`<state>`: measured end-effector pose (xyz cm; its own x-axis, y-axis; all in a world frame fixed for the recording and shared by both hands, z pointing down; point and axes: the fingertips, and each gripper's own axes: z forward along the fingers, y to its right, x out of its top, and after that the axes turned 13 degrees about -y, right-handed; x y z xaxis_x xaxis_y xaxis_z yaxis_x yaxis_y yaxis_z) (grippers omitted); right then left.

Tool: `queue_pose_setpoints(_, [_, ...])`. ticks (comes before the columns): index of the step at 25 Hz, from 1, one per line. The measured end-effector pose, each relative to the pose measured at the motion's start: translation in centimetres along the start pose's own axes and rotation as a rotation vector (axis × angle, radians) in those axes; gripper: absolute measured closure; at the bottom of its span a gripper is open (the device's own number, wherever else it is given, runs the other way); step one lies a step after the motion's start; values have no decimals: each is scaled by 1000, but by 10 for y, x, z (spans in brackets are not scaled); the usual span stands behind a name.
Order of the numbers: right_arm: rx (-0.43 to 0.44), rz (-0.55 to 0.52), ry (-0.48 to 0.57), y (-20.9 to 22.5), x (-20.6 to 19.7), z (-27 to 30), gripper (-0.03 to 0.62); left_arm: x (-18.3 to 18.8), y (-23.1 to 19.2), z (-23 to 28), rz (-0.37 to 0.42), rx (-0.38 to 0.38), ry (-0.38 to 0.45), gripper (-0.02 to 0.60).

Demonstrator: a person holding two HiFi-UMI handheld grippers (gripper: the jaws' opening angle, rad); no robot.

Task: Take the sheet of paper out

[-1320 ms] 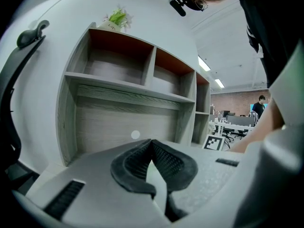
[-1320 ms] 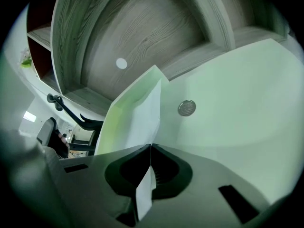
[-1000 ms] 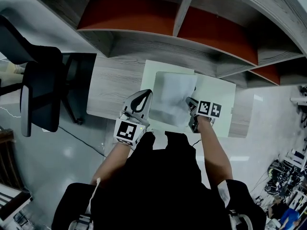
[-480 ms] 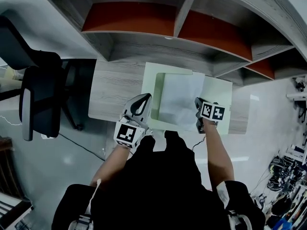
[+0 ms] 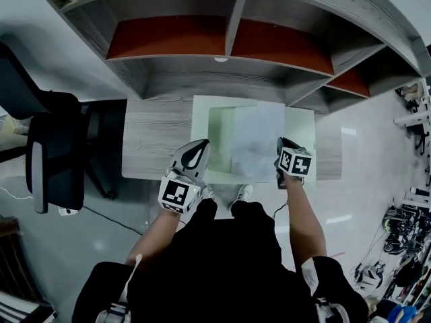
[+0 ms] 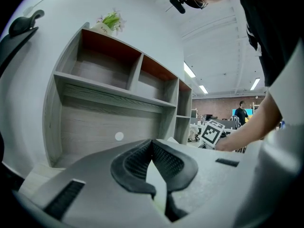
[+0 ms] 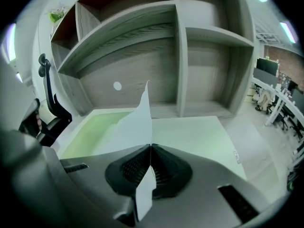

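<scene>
One thin sheet of paper (image 5: 254,136), likely light, limp and easily creased, lies partly raised over the pale green folder (image 5: 202,110) on the worktop (image 5: 151,133), its near edge pinched in the closed right claw (image 7: 151,146), while the closed left claw (image 6: 152,142) nips the folder's near corner.

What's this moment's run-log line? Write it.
left gripper: shut on green folder edge | right gripper: shut on sheet of paper | sheet: held up over folder

- Two tools out there: left tool (image 5: 197,145), right tool (image 5: 280,141).
- One sheet of paper (image 5: 256,134).
- One green folder (image 5: 219,123).
- One table (image 5: 151,140), one shelf unit (image 5: 202,69), one office chair (image 5: 54,153).
</scene>
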<state>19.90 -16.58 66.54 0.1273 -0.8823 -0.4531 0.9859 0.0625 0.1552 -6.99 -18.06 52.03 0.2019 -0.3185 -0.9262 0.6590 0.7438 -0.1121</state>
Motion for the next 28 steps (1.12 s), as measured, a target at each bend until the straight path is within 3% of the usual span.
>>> queue_pose_setpoints(7, [-79,-45,128,15,7,-43,571,2,29,9,3,-22,-11,577])
queue_pose_setpoints(20, [-38,-103,421,14,21,-132,571,18,103,13,45,-46,2,575])
queue_pose_setpoints(28, [-30,-128,574,10,24,-190,571,39,125,9,63,-46,43,575])
